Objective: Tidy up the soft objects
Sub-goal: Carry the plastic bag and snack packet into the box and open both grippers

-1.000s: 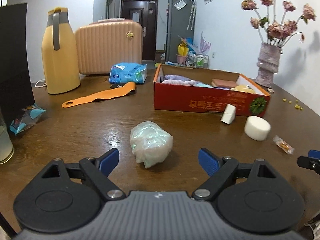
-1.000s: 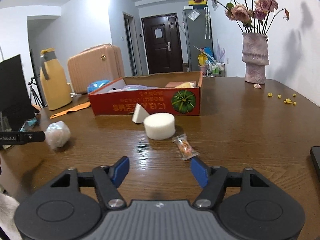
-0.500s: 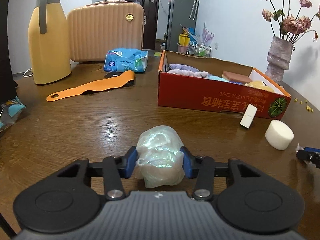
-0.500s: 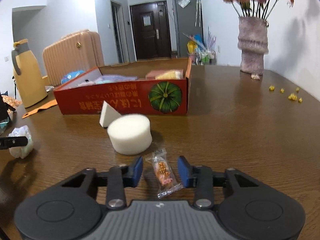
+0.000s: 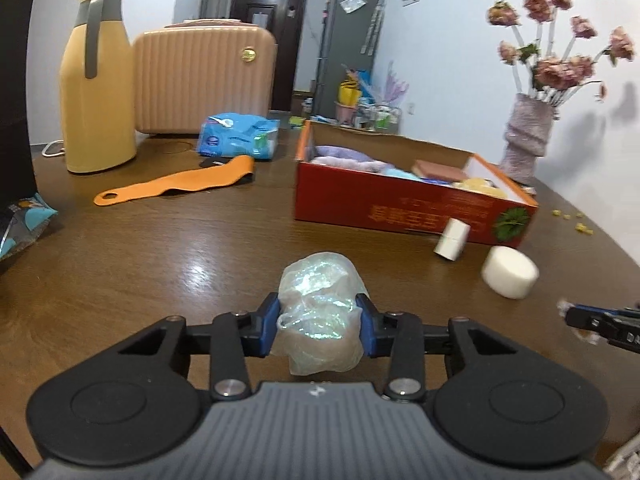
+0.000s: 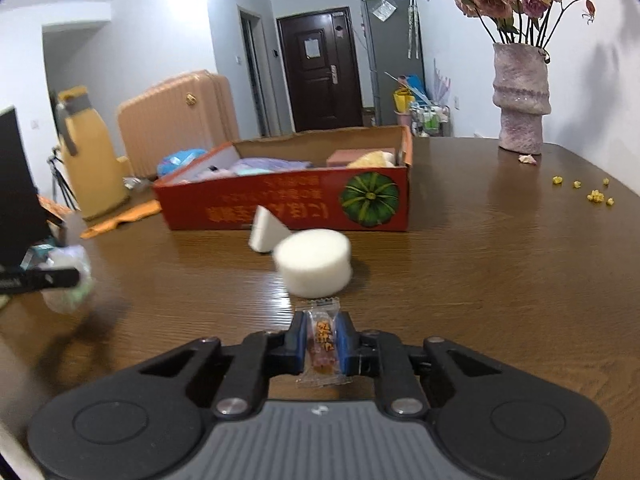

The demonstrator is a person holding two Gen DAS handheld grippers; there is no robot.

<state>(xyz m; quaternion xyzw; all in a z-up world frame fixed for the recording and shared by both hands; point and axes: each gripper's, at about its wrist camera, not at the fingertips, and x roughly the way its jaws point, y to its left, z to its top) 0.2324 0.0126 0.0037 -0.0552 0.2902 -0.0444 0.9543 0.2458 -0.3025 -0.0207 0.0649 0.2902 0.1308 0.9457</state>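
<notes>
- The left gripper (image 5: 319,330) is closing its jaws on a crumpled iridescent plastic bag (image 5: 320,312); both blue pads press its sides, above the wooden bench (image 5: 168,264).
- The right gripper (image 6: 322,344) is closing almost fully on a small wrapped candy (image 6: 323,338), pinched between its 2 pads.
- A round white sponge (image 6: 314,262) and a white wedge sponge (image 6: 264,234) sit on the bench just in front of the red cardboard box (image 6: 288,204).
- The box holds soft cloths and sponges.
- A vase of flowers (image 6: 520,100) stands far right, well apart.
</notes>
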